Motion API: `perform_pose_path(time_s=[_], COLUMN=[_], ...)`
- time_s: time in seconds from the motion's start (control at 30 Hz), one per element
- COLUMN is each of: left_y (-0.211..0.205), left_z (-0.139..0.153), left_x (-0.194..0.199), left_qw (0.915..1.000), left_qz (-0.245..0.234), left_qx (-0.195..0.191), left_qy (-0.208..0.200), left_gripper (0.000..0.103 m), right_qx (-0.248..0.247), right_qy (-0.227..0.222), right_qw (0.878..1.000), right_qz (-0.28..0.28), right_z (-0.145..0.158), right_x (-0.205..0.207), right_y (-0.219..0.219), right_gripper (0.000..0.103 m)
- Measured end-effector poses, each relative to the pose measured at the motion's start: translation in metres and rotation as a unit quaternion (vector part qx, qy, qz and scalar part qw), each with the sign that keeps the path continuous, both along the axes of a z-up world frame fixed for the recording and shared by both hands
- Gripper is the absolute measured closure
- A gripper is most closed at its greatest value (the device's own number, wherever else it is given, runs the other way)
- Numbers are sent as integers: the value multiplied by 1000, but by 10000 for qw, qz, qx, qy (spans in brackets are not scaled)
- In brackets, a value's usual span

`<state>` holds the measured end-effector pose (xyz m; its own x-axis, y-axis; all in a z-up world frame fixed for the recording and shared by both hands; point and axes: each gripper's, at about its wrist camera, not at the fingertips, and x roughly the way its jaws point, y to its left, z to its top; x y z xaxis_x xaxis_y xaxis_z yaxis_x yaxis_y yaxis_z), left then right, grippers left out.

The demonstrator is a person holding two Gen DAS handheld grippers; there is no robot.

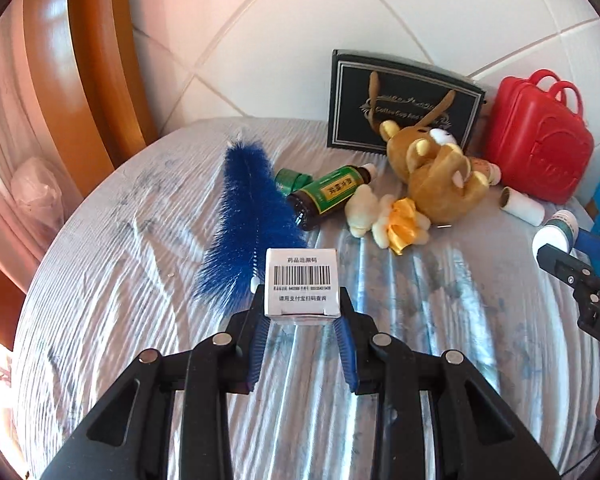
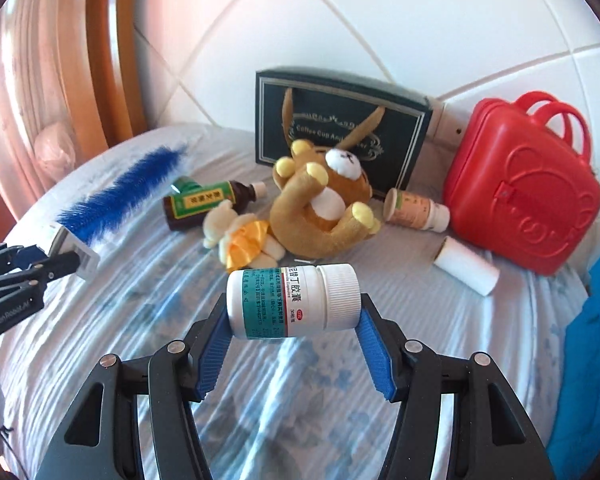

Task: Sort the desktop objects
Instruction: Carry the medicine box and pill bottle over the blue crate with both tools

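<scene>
While both tools carry medicine above the table (image 1: 100,280), the left gripper (image 1: 303,320) pinches a small box (image 1: 302,286) and the right gripper (image 2: 294,320) clamps a pill bottle (image 2: 292,300); each likely needs a drop-off spot next.

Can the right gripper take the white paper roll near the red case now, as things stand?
Probably not: the right gripper is shut on a white pill bottle, so it is occupied. The paper roll lies uncovered beside the red case.
</scene>
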<state>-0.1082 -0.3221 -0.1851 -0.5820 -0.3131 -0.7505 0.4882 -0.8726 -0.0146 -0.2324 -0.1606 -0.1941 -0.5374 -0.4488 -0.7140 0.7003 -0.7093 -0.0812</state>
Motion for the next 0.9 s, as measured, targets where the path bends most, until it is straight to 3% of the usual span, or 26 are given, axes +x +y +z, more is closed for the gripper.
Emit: perform_pose_path(time_s=[0.13, 0.23, 0.43, 0.57, 0.7, 0.9], left_y=[22, 35, 55, 70, 79, 93], left_z=[24, 36, 41, 11, -25, -55], left_x=[23, 37, 56, 70, 86, 98], left_qw=[9997, 9995, 9995, 9993, 9967, 9930], left_qz=[-123, -103, -159, -47, 190, 301], left_qx=[-108, -138, 131, 332, 578, 907], left_qy=[188, 255, 252, -154, -537, -695], left_gripper=[73, 72, 72, 71, 61, 57], right_qx=[-135, -217, -242, -166, -26, 188], right_qy=[160, 212, 240, 68, -171, -496], right_qw=[9998, 9995, 9993, 9996, 9991, 9966], right_qz=[-4, 10, 138, 235, 396, 626], right_z=[23, 61, 82, 69, 45, 7], right_x=[22, 43, 80, 91, 101, 114], right_y=[1, 32, 54, 62, 69, 73], right_gripper=[43, 43, 43, 43, 43, 43])
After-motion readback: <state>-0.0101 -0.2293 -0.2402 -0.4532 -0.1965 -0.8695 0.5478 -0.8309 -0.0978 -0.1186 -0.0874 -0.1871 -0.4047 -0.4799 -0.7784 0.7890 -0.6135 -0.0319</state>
